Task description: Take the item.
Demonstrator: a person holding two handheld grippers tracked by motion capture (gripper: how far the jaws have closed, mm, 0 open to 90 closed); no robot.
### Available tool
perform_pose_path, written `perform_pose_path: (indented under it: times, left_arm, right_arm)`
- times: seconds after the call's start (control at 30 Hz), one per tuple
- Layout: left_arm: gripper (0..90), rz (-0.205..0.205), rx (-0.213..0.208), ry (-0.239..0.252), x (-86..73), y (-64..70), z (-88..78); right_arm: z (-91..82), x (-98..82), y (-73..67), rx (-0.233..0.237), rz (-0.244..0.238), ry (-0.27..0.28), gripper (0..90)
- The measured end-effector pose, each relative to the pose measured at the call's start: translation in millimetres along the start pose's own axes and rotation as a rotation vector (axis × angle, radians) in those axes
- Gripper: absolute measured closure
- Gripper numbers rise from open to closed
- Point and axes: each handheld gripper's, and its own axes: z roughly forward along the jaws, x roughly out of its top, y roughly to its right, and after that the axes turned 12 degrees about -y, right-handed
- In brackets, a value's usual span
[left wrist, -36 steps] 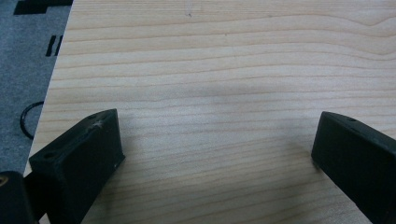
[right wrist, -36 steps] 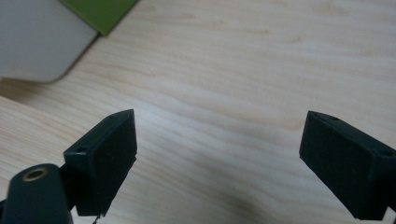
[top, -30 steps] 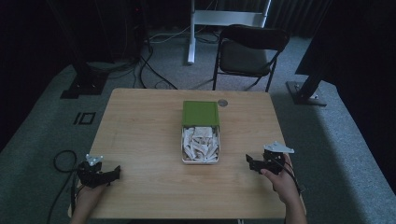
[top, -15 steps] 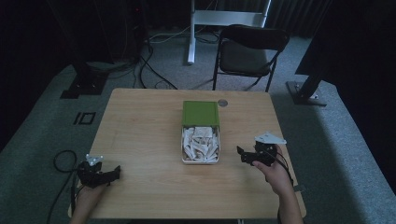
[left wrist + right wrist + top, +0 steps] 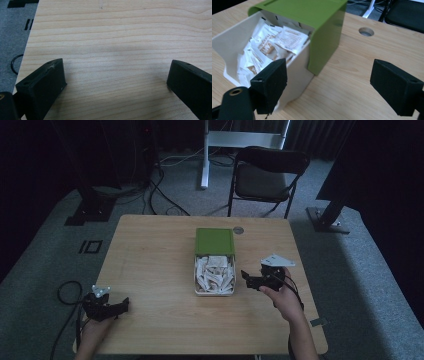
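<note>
A white box (image 5: pixel 214 291) with a green lid (image 5: pixel 214 241) slid half back stands mid-table, holding several white paper sachets (image 5: pixel 214 272). My right gripper (image 5: pixel 248 279) is open just right of the box, jaws pointing at its side. In the right gripper view the box wall (image 5: pixel 234 42), the green lid (image 5: pixel 312 15) and the sachets (image 5: pixel 272 42) lie close ahead, the left jaw in front of the box's near corner. My left gripper (image 5: pixel 121 306) is open at the table's front left, over bare wood (image 5: pixel 117 50).
The wooden table (image 5: pixel 155 250) has a round cable hole (image 5: pixel 238 230) behind the box. A black folding chair (image 5: pixel 267 177) stands beyond the far edge. Cables (image 5: pixel 67 292) trail on the grey carpet at the left.
My right gripper has moved left and slightly forward, from the table's right side up to the box. The left gripper has stayed put.
</note>
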Motion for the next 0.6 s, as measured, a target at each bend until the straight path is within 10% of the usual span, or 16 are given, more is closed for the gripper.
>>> perform_pose_path:
  times: [0.6]
  left_arm:
    - [2.6,-0.001,0.000,0.000,0.0,0.0,0.0]
  right_arm:
    - [9.5,21.1,-29.5,0.066,-0.077,0.029,16.7]
